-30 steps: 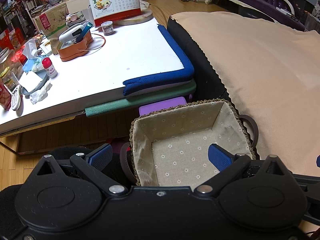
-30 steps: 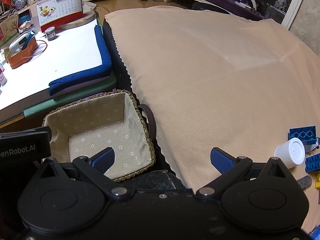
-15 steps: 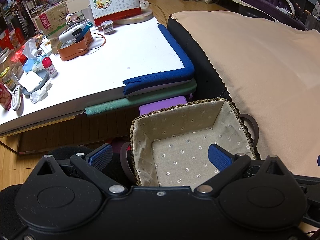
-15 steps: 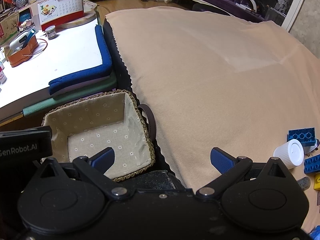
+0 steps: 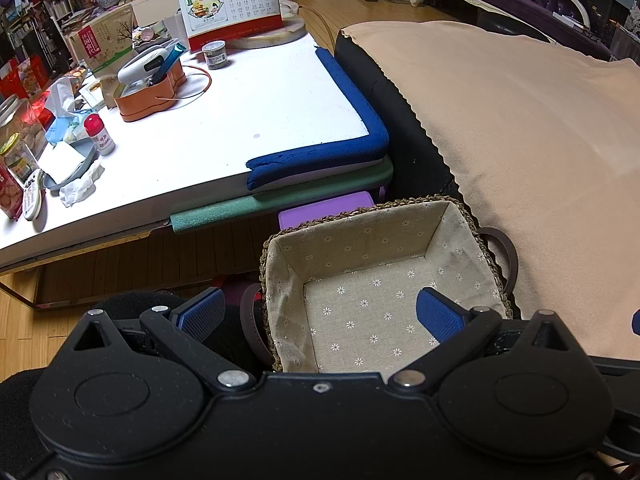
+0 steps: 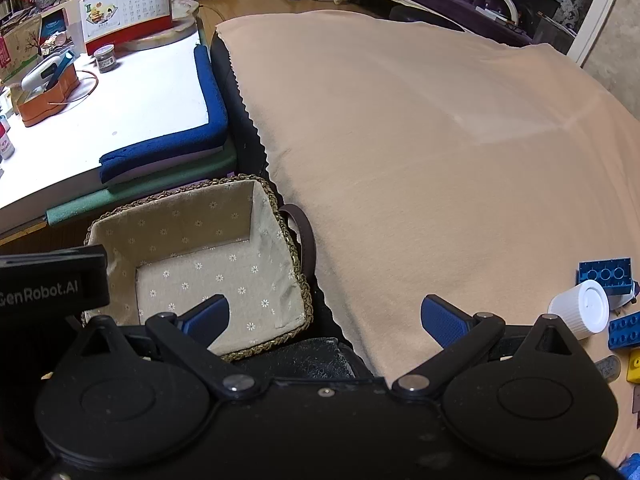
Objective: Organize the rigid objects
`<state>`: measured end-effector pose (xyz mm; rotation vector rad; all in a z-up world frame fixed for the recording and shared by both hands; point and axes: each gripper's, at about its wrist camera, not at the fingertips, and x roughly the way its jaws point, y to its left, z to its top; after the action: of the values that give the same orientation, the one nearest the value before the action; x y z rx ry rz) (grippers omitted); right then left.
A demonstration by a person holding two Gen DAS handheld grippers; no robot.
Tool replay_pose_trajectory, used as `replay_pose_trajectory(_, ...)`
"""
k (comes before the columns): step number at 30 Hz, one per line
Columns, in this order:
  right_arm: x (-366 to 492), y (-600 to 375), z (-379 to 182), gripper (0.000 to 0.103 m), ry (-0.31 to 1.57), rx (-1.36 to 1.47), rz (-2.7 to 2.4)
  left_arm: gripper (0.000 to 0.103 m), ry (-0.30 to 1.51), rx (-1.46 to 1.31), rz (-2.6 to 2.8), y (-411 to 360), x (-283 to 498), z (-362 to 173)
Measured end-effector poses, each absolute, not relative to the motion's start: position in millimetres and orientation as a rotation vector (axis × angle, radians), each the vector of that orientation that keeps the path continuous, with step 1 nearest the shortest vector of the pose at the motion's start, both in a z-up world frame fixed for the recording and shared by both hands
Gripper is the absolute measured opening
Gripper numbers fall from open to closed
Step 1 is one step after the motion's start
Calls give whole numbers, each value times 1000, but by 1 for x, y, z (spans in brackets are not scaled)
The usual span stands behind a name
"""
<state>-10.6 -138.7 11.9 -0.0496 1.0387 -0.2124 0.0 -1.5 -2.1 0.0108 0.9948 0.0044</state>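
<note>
We see a cluttered living room with a peach cloth (image 6: pixel 440 152) spread over a low surface and a white desk (image 5: pixel 224 120) beside it. Our left claw (image 5: pixel 320 312) hangs with its blue pads wide apart and nothing between them, just above the wicker basket (image 5: pixel 472 220), whose daisy-print lining is bare. Our right claw (image 6: pixel 324 316) is likewise spread and holds nothing, poised over the near edge of the cloth with the basket (image 6: pixel 296 256) at its ten o'clock. Out at its three o'clock lie the pieces to sort: a white ribbed cap (image 6: pixel 580 308) on its side, touching a blue brick (image 6: pixel 606 274) behind it, a second blue brick (image 6: pixel 624 330) just beside, and a yellow brick (image 6: pixel 634 366) at the frame edge. At eleven o'clock on the desk stand a calendar (image 5: pixel 232 8) and an orange tray (image 5: pixel 150 94).
</note>
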Motion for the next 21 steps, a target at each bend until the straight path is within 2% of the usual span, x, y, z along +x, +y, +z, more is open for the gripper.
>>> replay_pose_trajectory(21,-9,-131,10,102,1044,-81,-196,99,996,7,4,0,-2,-6)
